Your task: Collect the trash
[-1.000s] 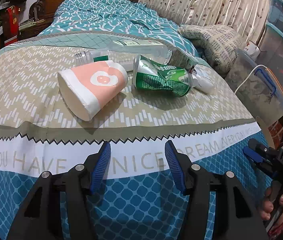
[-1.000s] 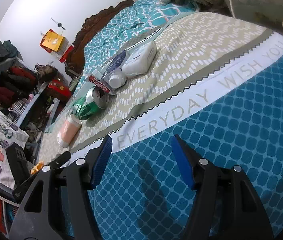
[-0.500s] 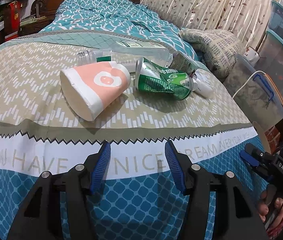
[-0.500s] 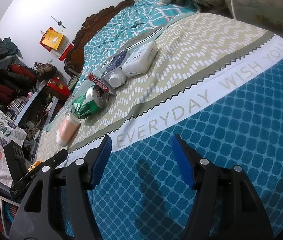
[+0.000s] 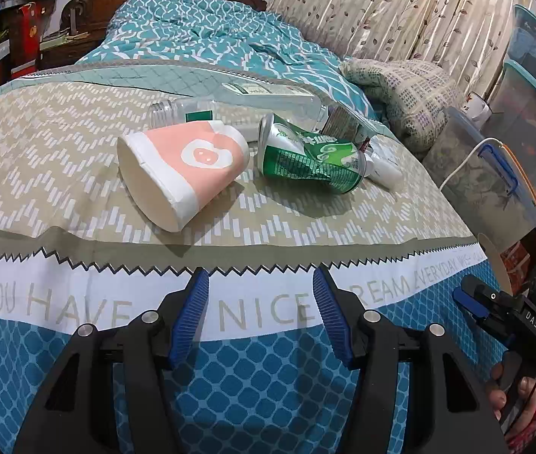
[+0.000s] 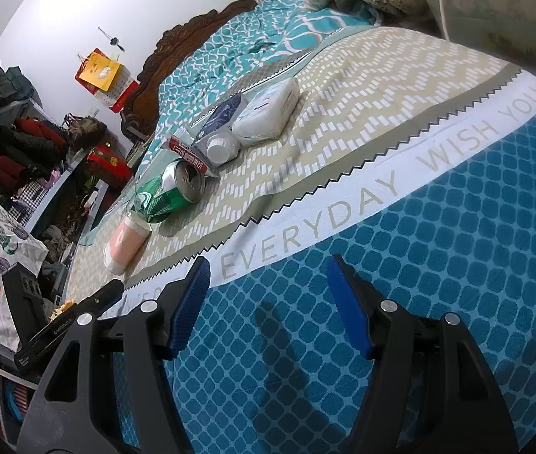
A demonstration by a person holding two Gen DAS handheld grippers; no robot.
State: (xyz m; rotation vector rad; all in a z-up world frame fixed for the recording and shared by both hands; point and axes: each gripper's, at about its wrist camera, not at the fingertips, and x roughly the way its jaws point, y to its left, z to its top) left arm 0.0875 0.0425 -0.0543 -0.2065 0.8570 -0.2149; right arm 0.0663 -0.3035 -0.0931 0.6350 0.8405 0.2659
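— Is any trash picked up yet?

— No. The cup (image 5: 182, 166), the can (image 5: 311, 160), the bottle (image 5: 237, 108) and the packs (image 6: 266, 113) all lie on the bed (image 5: 268, 378).

— What about the claws?

— The left claw (image 5: 260, 314) and the right claw (image 6: 268, 302) are both wide open and hold nothing. They hang over the blue part, away from the trash. All the work is left.

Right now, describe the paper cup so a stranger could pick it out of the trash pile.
On the bed, a row of litter lies across the beige chevron band of the cover. The paper cup is the item at the left end, on its side beside the crushed green can. It alone is pink and white, with its open mouth toward the left gripper.
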